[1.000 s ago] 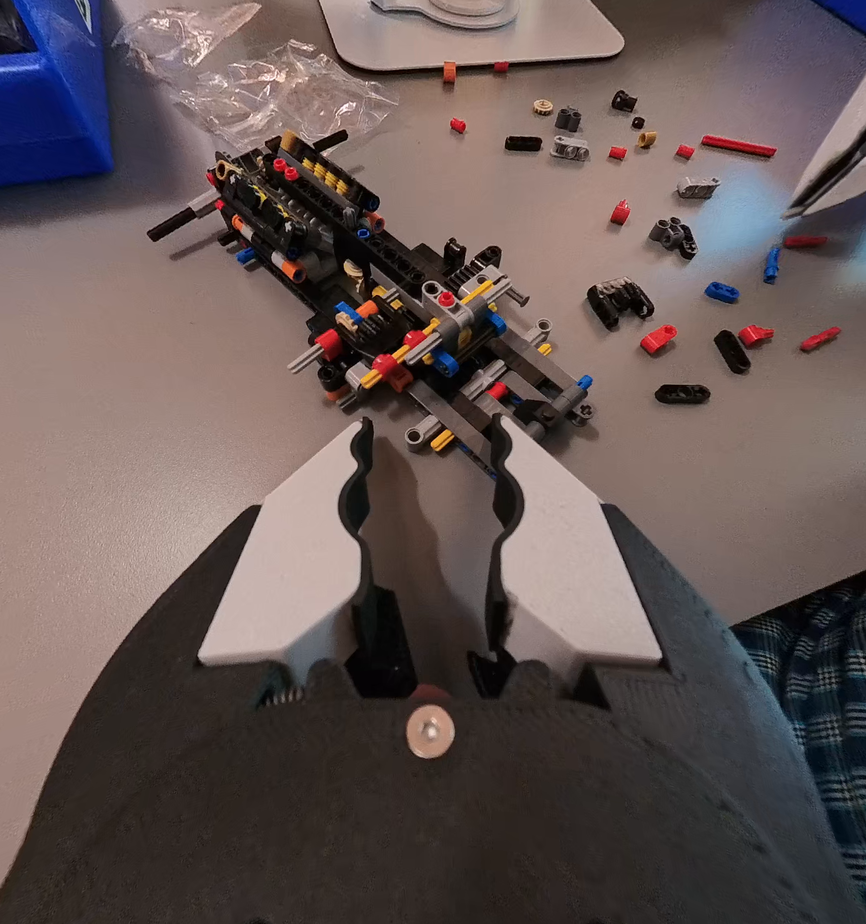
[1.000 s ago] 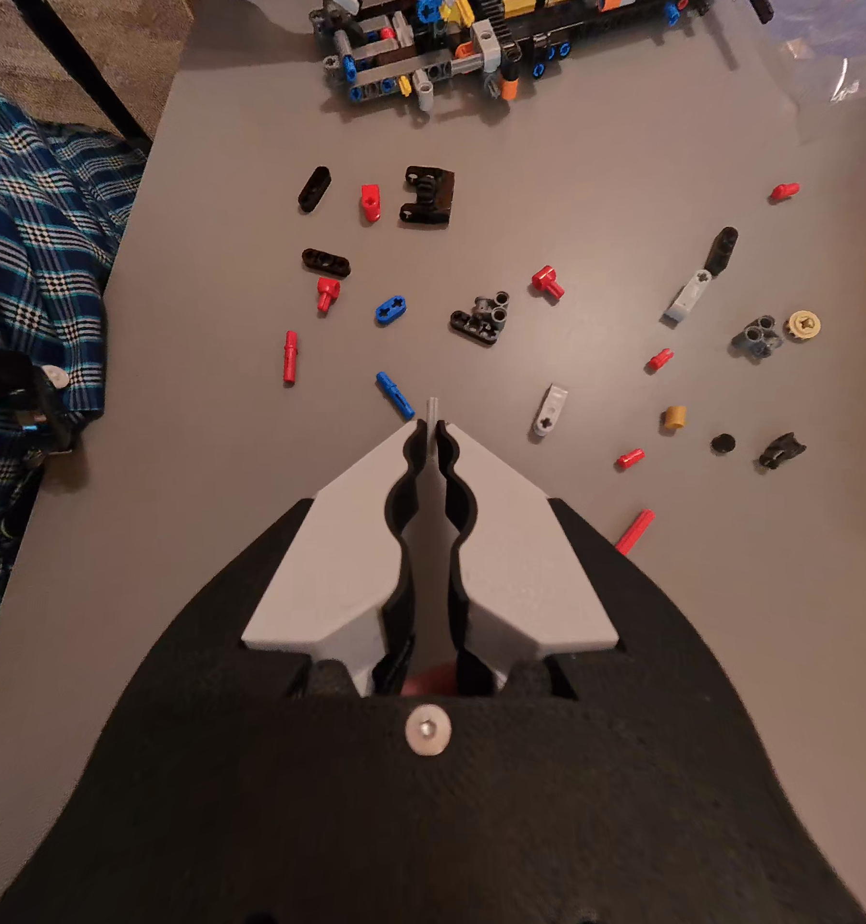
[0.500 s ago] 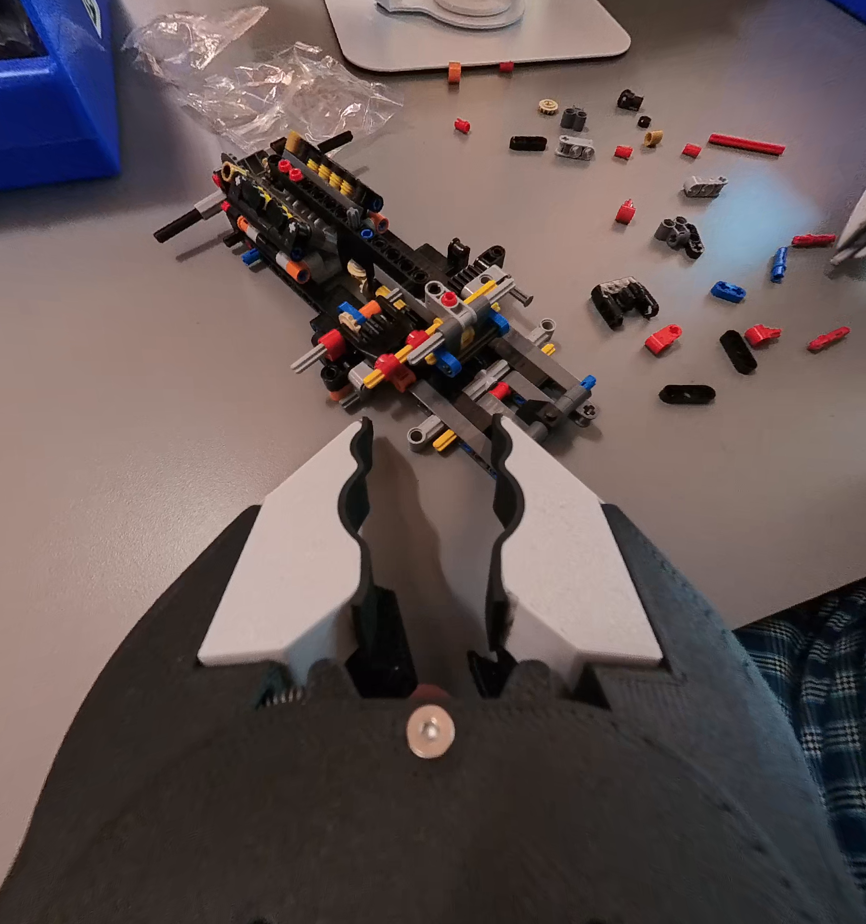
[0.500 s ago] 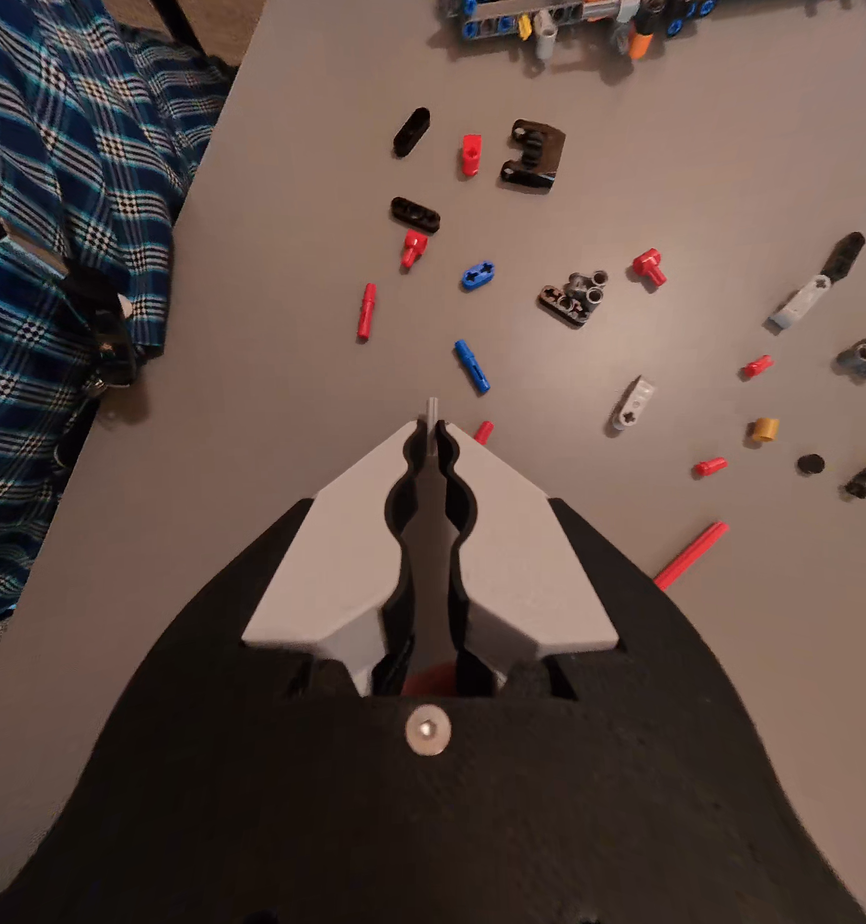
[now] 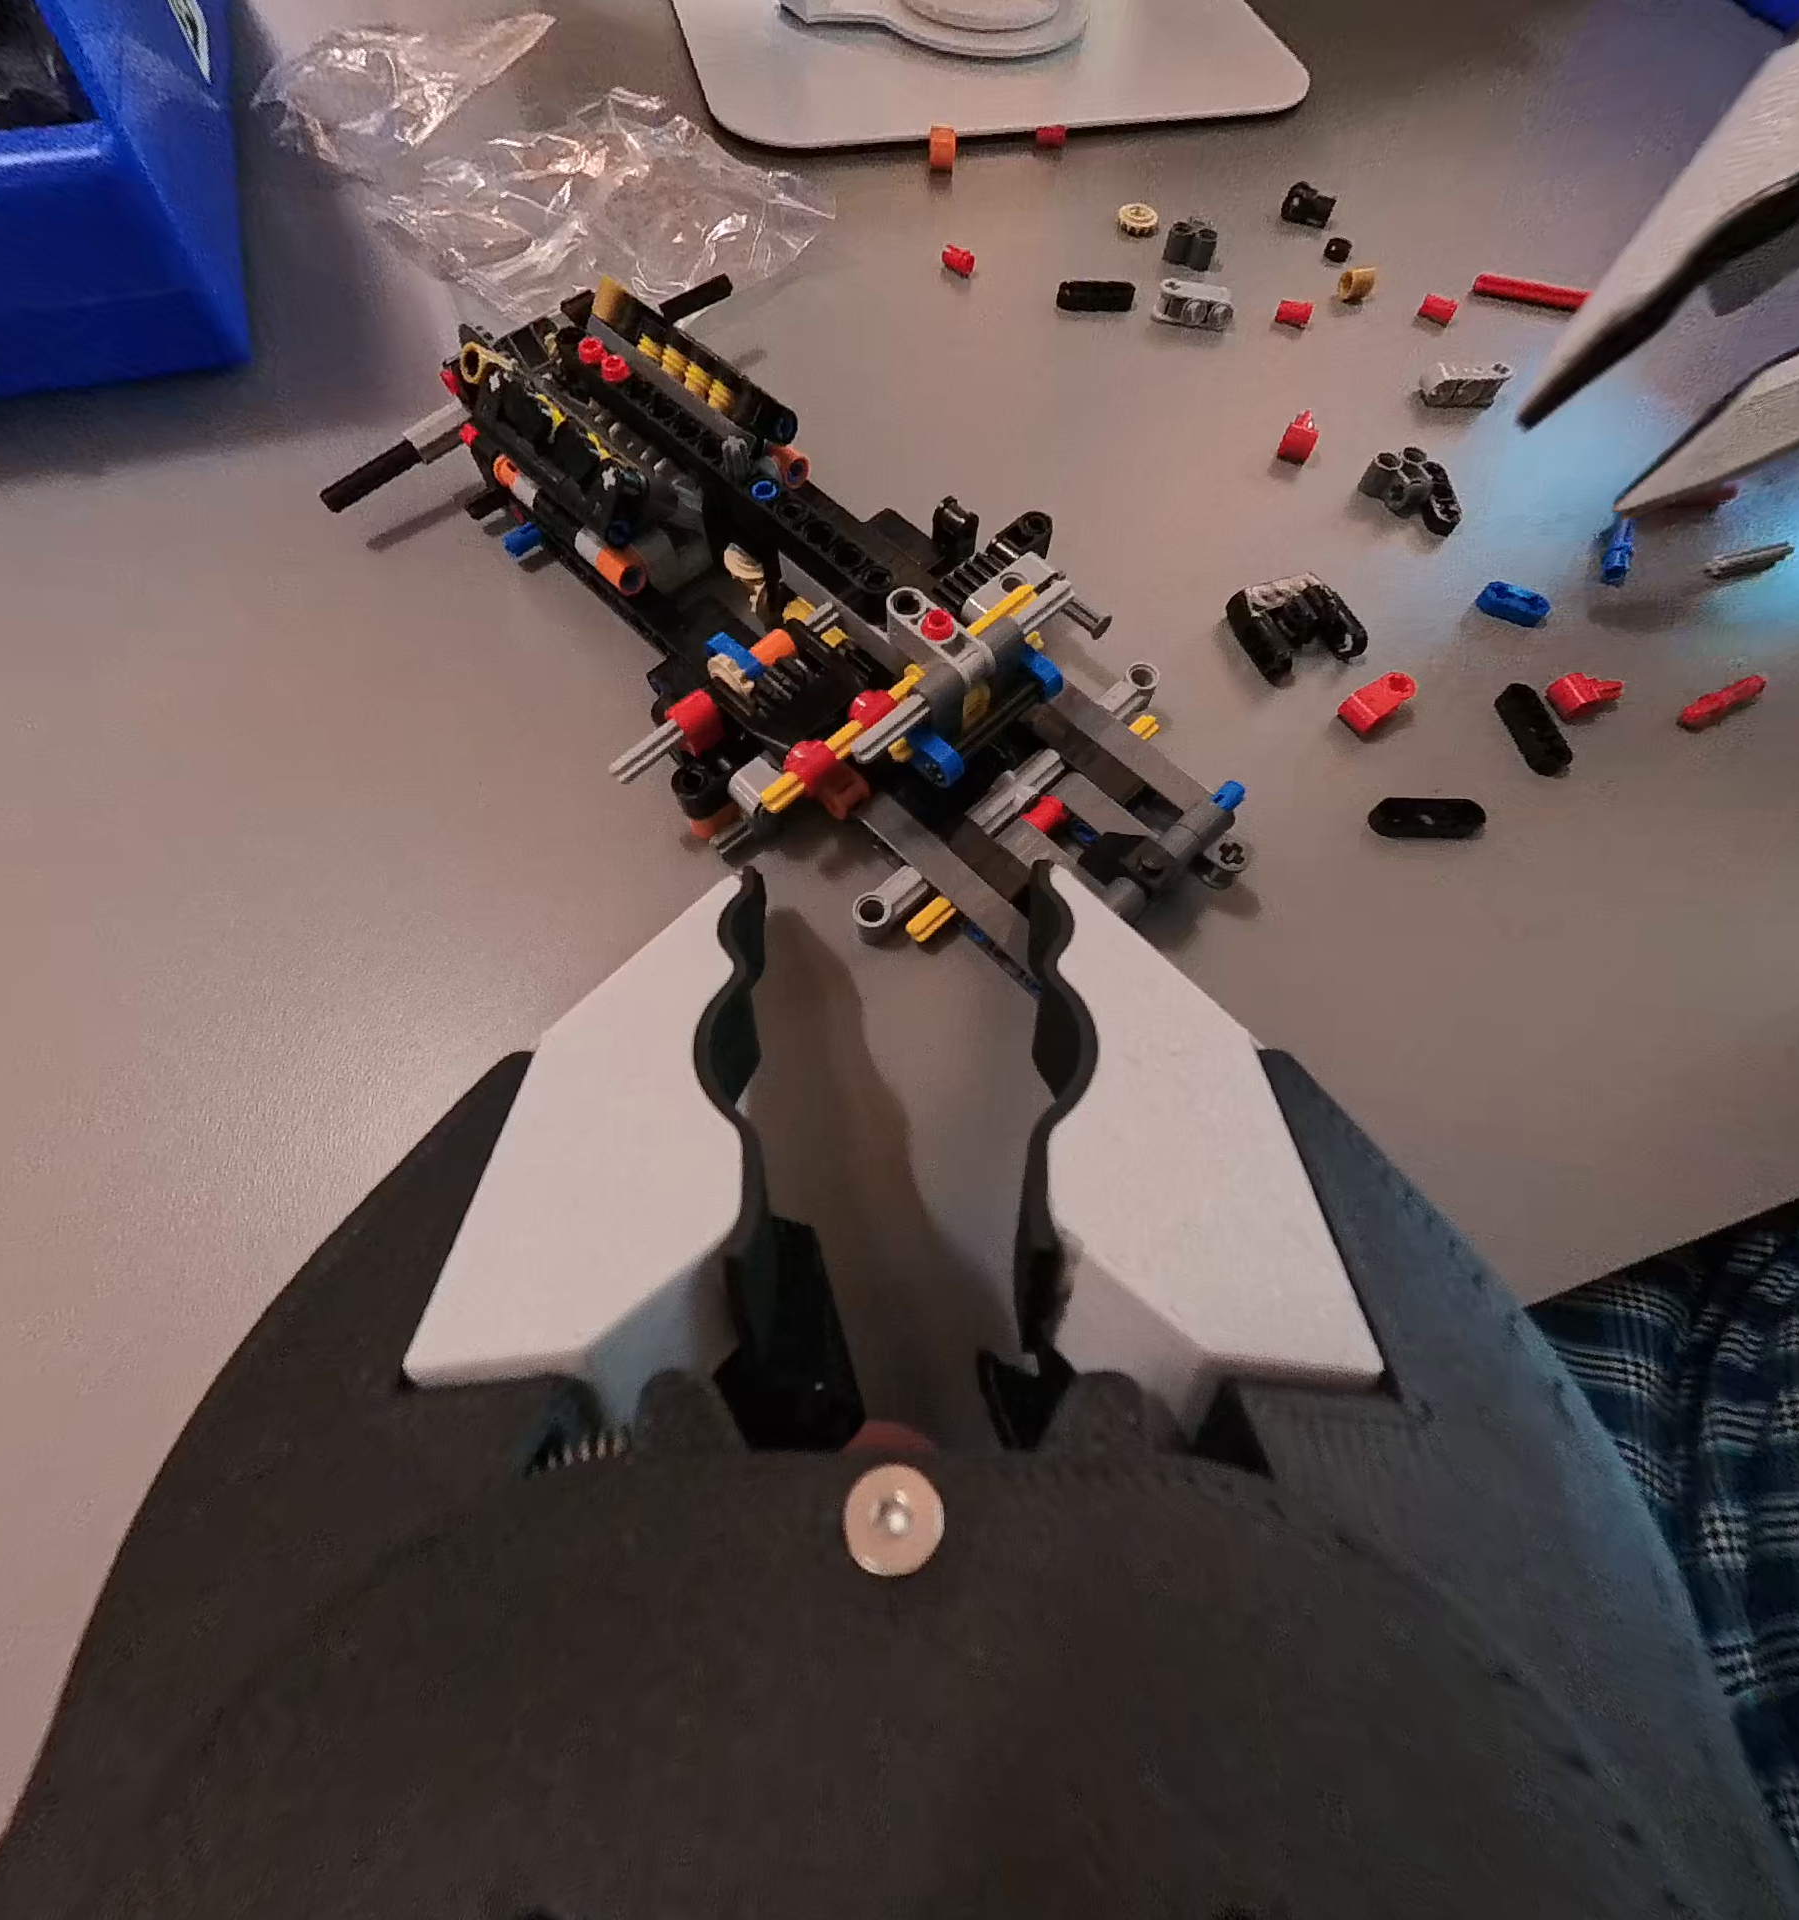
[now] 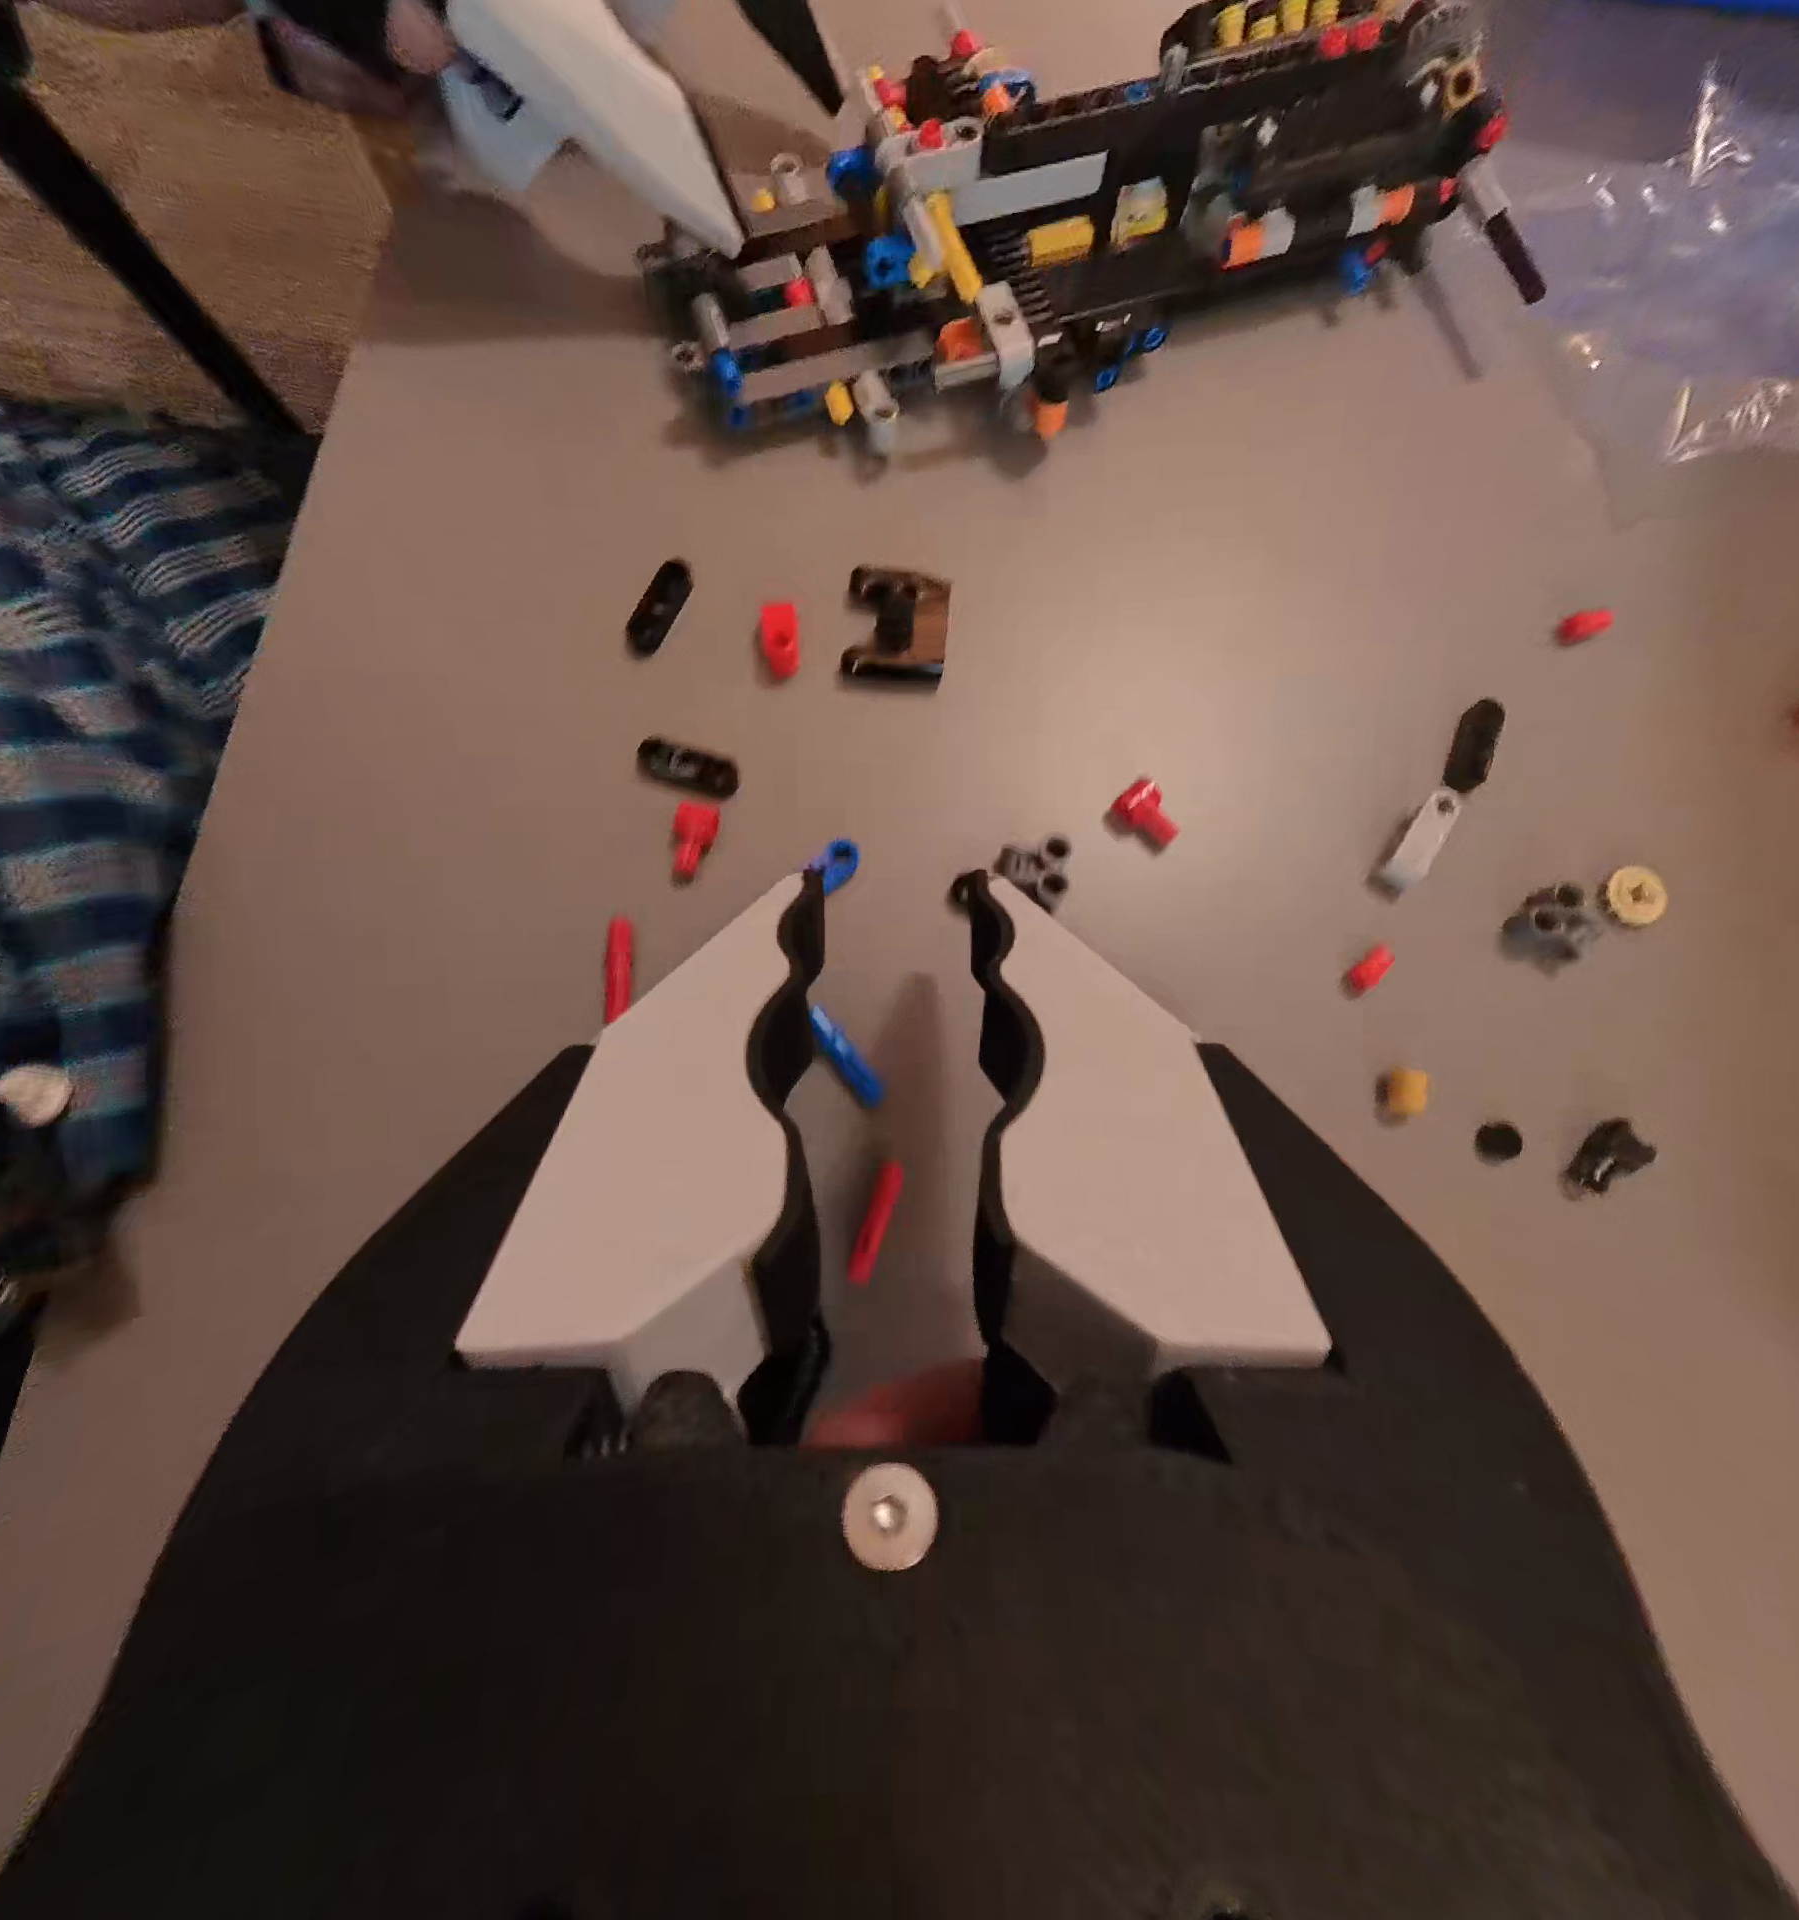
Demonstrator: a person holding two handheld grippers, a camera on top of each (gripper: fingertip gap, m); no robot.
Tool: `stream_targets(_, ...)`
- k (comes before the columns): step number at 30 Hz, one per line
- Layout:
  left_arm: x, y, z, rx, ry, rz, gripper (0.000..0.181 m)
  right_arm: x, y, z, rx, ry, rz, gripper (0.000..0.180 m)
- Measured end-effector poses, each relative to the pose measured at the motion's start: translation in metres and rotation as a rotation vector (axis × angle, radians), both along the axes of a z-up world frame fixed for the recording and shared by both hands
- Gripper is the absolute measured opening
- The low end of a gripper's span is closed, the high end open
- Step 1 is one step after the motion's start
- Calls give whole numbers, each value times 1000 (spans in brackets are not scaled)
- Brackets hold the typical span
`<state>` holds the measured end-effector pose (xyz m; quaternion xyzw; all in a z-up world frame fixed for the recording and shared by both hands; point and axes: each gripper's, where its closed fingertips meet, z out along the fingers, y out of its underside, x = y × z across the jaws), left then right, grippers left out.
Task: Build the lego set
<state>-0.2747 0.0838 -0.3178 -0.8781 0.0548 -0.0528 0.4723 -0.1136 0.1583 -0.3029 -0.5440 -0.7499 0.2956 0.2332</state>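
Observation:
The part-built lego chassis [image 5: 822, 644], black and grey with yellow, red and blue pins, lies on the grey table; it also shows in the right wrist view [image 6: 1082, 229]. My left gripper [image 5: 895, 883] is open and empty, with its tips at the chassis's near end. My right gripper [image 6: 893, 888] is open and empty over loose pieces. A blue pin [image 6: 845, 1055] and a red axle [image 6: 874, 1221] lie on the table between its fingers. In the left wrist view the right gripper [image 5: 1570, 462] hangs above a thin grey axle [image 5: 1747, 561] lying on the table.
Several loose red, black, blue and grey pieces are scattered right of the chassis, among them a black bracket [image 6: 895, 629]. A blue bin [image 5: 74, 208], a clear plastic bag [image 5: 562, 187] and a grey flat base [image 5: 978, 94] stand behind. A plaid garment [image 5: 1726, 1507] lies beyond the table edge. The grippers' ends are close to 20 cm from one another.
My right gripper has opened and no longer holds the thin grey axle, which lies on the table. It has also swung toward the chassis. My left gripper has barely moved.

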Motion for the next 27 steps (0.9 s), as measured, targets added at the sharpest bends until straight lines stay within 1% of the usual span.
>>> stream_targets(4, 0, 0, 0, 2, -2, -2, 49, -31, -9, -5, -21, -1, 9, 27)
stream_targets(8, 1, -1, 1, 6, -8, -9, 50, -47, -17, -23, -17, -60, 34, 29)
stream_targets(10, 1, -1, 1, 6, -11, -13, 50, -53, -17, -24, -8, -56, 27, 29)
stream_targets(13, 2, -1, 1, 8, -15, -20, 50, -56, -17, -24, -3, -60, 24, 27)
stream_targets(15, 2, -1, 1, 8, -18, -23, 50, -56, -16, -24, -1, -61, 26, 21)
stream_targets(22, 3, -1, 2, 11, -20, -23, 51, -52, -16, -22, -1, -46, 31, 21)
stream_targets(27, 2, -1, 3, 16, -13, -11, 53, -45, -9, -17, -14, -22, 2, 21)
